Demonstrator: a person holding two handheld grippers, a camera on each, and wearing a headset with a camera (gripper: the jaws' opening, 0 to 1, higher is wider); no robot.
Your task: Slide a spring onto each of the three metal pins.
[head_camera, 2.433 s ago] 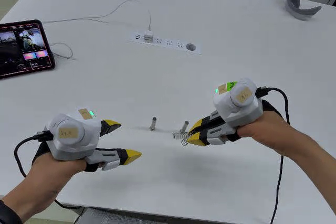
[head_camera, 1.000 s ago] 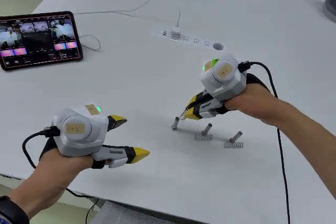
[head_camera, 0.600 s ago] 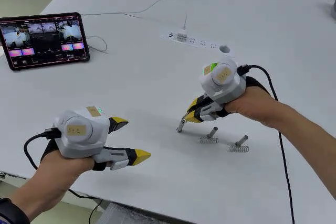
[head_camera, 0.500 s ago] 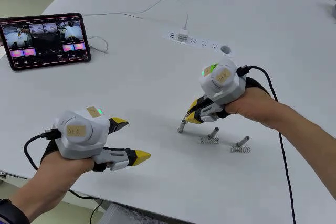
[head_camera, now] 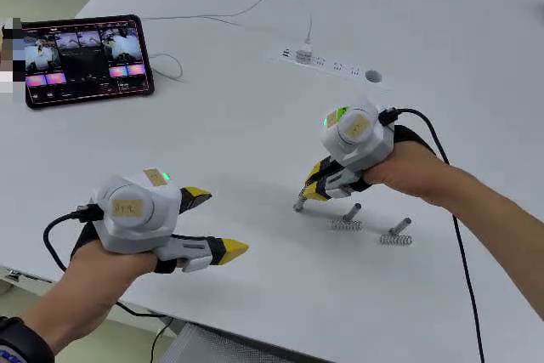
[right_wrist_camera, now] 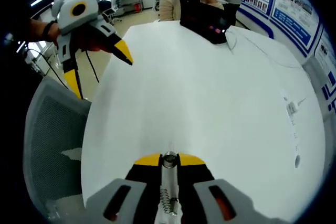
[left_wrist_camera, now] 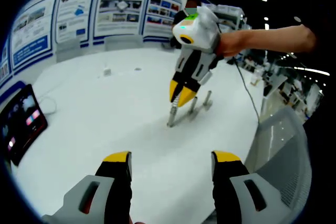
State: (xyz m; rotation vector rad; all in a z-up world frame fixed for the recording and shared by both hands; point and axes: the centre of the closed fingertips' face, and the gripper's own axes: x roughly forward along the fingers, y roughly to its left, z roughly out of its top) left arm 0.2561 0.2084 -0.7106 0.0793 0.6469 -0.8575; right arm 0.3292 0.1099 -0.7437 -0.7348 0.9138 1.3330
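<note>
3 pins (head_camera: 351, 210) right of tablet (head_camera: 85, 57)

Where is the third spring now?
In the right gripper view, the spring sits between the right gripper's shut jaws, at the head view's leftmost pin.

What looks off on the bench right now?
Mildly odd: the middle pin and the far-right pin lean instead of standing straight, and their springs seem to lie flat at their feet, though small to judge. The right gripper is shut on the third pin, tilted too.
</note>
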